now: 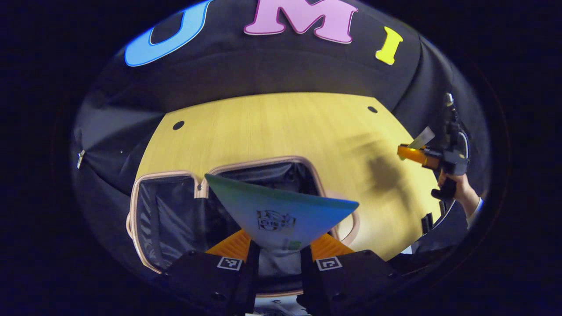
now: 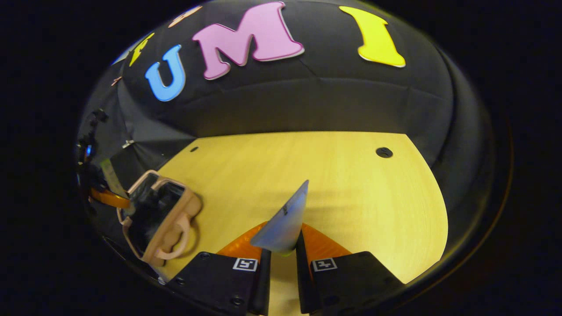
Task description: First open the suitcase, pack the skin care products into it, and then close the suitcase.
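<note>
Left gripper view: the left gripper has both fingers pressed on a flat sachet with a green-to-blue fade and a small emblem, its wide edge fanned out ahead of the fingers. The sachet is held over the open suitcase, whose dark lined compartments and pale pink rim lie on the yellow wooden table. Far right, the right gripper, held by a hand, carries a thin pale packet above the table edge.

Right gripper view: the right gripper is closed, fingers nearly together, clamping a pale grey-blue packet seen edge-on and tilted, above bare table. The suitcase lies open at the table's left edge, well apart from this packet. The left gripper is just beside the suitcase; its jaw state cannot be told here.
</note>
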